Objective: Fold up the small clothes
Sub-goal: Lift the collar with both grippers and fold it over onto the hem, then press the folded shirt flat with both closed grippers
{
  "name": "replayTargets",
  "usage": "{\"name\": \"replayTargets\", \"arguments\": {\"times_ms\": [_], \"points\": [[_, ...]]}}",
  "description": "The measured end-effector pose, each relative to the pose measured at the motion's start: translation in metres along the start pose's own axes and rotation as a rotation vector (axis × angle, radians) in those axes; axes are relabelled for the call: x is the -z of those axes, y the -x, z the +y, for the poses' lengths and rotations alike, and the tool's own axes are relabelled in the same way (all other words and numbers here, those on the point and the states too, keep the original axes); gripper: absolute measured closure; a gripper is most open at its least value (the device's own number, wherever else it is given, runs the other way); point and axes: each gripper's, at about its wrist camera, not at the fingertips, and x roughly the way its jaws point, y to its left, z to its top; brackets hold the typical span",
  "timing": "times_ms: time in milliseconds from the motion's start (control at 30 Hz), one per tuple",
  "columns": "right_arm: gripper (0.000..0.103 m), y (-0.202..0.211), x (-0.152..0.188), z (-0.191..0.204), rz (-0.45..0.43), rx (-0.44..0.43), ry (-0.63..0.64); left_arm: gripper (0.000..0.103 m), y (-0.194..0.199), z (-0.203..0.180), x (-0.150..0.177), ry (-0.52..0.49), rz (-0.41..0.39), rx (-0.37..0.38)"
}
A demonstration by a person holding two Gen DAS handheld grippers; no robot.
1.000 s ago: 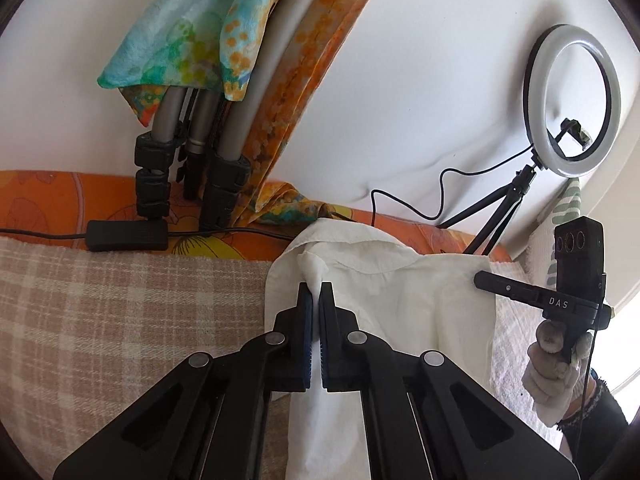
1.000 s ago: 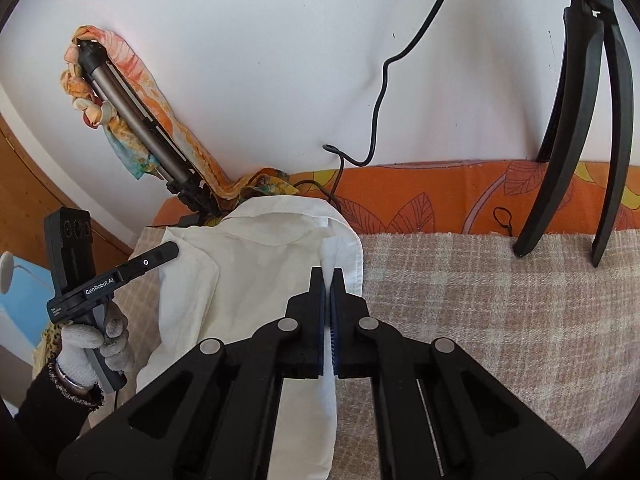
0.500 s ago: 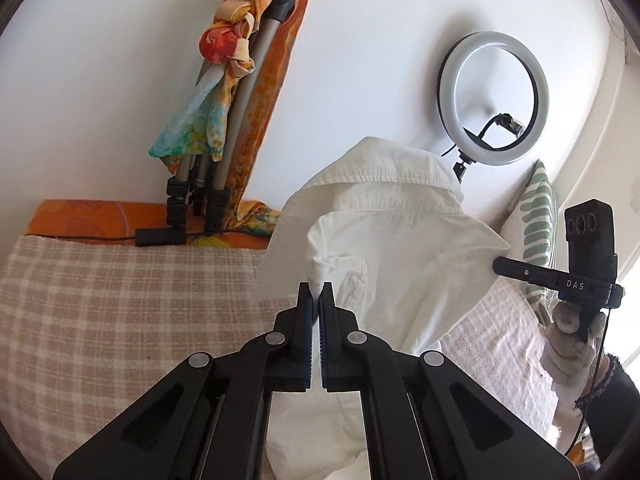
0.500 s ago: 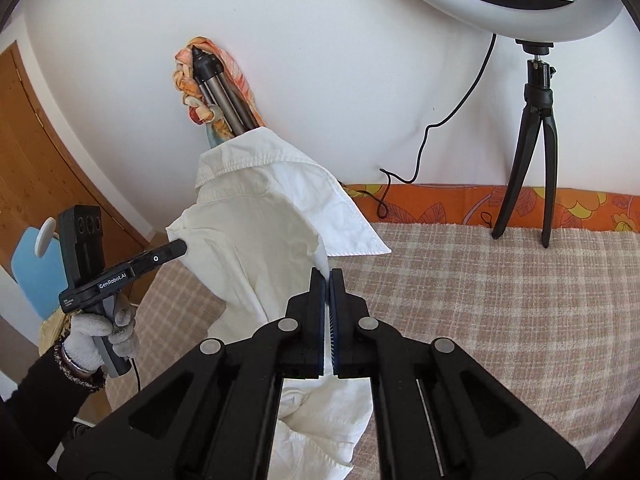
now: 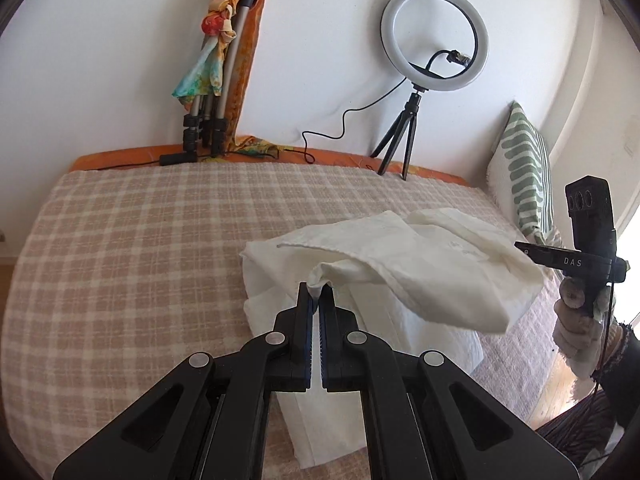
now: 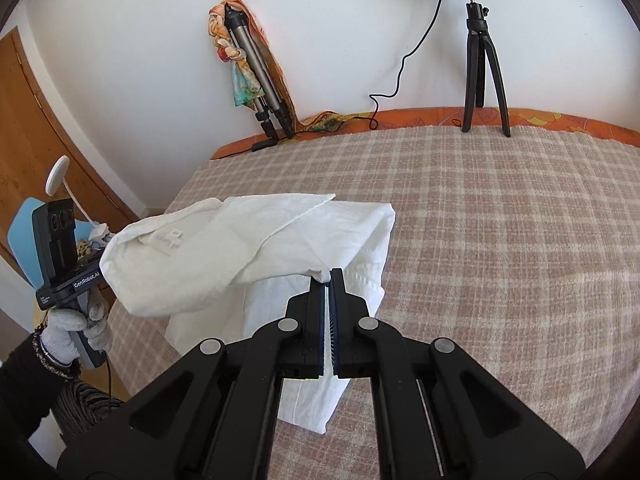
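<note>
The left gripper (image 5: 319,294) and right gripper (image 6: 329,280) are each clamping a pinch of the white shirt (image 5: 400,276), jaws nearly closed on cloth. The upper half is hanging doubled above the lower half lying on the checked bedspread (image 5: 140,240). Judgement: either thin pinch slipping would be dropping the fold crooked.

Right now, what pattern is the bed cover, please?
The bed cover is beige-and-cream plaid; right wrist view.
</note>
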Motion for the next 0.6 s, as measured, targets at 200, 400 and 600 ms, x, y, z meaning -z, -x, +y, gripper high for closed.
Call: {"name": "replayTargets", "arguments": {"times_ms": [200, 400, 600], "points": [[0.1, -0.012, 0.049, 0.005, 0.08, 0.08, 0.039, 0.102, -0.003, -0.008, 0.046, -0.036, 0.096, -0.035], [0.1, 0.001, 0.065, 0.0, 0.103, 0.135, 0.034, 0.098, 0.014, 0.003, 0.066, -0.001, 0.137, -0.058], [0.079, 0.012, 0.065, -0.032, 0.08, -0.057, -0.229, 0.086, 0.02, 0.035, 0.061, 0.274, 0.117, 0.097]]}}
